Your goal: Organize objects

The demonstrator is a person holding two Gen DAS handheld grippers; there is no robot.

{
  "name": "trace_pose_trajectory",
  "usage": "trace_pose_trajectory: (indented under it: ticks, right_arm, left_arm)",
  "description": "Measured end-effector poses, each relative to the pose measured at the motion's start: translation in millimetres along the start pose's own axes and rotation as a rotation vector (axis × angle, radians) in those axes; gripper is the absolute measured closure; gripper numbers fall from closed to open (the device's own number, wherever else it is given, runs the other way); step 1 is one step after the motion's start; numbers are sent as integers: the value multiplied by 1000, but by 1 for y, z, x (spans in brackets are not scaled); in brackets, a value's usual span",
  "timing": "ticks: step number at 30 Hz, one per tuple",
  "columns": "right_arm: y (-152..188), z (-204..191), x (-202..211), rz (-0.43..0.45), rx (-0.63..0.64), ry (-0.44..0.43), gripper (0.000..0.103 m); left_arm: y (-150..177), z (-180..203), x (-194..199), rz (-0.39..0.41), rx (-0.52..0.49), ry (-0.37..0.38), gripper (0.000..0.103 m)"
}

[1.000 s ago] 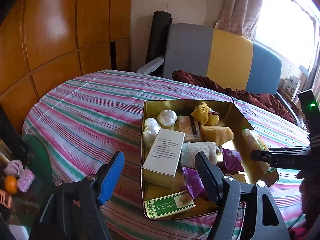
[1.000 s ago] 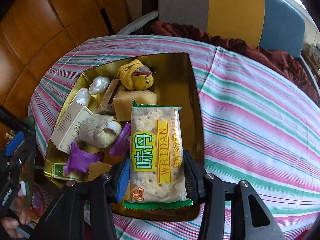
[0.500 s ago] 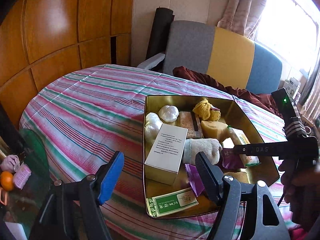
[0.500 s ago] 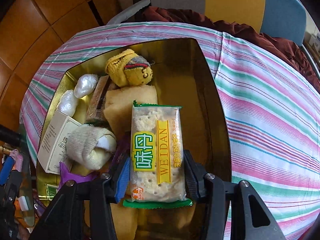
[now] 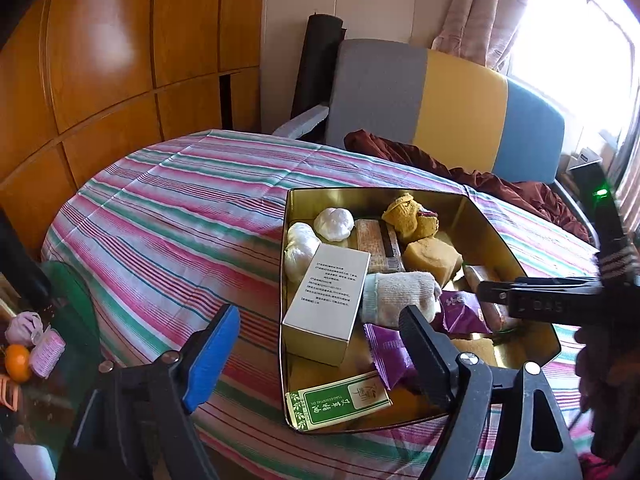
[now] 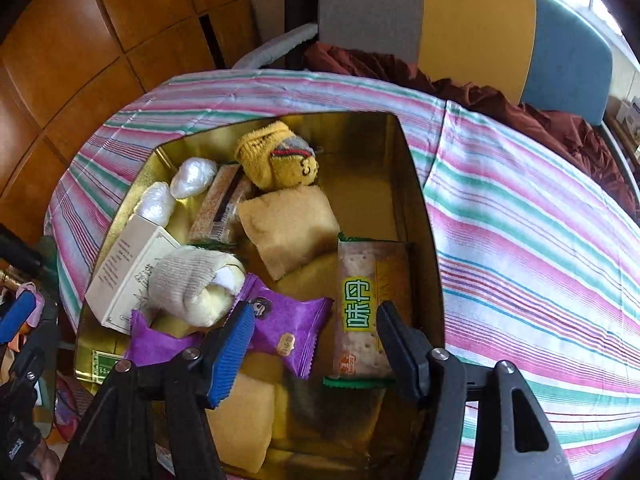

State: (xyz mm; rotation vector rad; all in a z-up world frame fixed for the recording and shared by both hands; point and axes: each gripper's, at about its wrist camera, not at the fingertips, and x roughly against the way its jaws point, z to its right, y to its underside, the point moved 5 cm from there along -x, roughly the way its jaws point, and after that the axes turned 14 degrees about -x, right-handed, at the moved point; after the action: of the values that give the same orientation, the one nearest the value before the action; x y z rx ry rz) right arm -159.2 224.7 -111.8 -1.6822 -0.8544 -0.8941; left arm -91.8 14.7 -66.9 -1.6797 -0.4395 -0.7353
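On the far left of the left wrist view, a small orange fruit (image 5: pixel 17 362) and a pink woven pouch (image 5: pixel 47 357) sit on a dark glass side table (image 5: pixel 74 308). The round table wears a striped pink, green and white cloth (image 5: pixel 180 232). The left gripper (image 5: pixel 316 350) hangs above the cloth at the near left edge of the tin, its jaws spread wide with nothing between them (they have just been opening further).

The shiny gold metal tin (image 5: pixel 492 220) lies open on the cloth. Inside, from its left wall: two white wrapped balls (image 5: pixel 334 224), a white cardboard box with printed text (image 5: pixel 326 300), a flat green-and-white packet (image 5: pixel 344 402) at the near corner, a rolled grey-white sock (image 6: pixel 196 286), a brown snack bar (image 6: pixel 218 208), a yellow knitted sock ball (image 6: pixel 276 156), a tan sponge-like block (image 6: pixel 292 228) and two purple foil sachets (image 6: pixel 286 330).

The cracker packet with a green-and-yellow label (image 6: pixel 366 304) lies flat on the tin's floor along its right wall, touching the tan block's corner. The right gripper (image 6: pixel 316 350) sits just over its near end, jaws parted and pads clear of the packet (they have just been opening).

Beyond the table stands a grey, yellow and blue chair (image 5: pixel 448 108) with maroon cloth (image 5: pixel 480 178) draped on it.
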Motion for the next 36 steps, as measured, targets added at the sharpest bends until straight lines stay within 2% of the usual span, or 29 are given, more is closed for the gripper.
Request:
trace_pose_trajectory:
  ticks: [3,7,14,17,20,24,36]
  right_arm:
    - [7,-1,16,64,17,23,38]
    - [19,-3,35,142,49,57,28]
    - [38,11,67,275,12,119,27]
    - [44,18,81,335,-27,133,26]
    - [48,25,89,389,-52,160,26]
    - [44,32,85,379,-57,190,26]
    - [48,27,79,364,-45,178,26]
  left_arm:
    - [0,3,3,-2,-5,-12,12]
    - [1,8,9,13,-16,-28,2]
    - [4,23,26,51,0,-29,0]
    - [5,31,34,73,-5,-53,0]
    - [7,39,38,78,-8,-25,0]
    - [9,42,40,71,-6,-41,0]
    - [9,41,40,82,24,0,0]
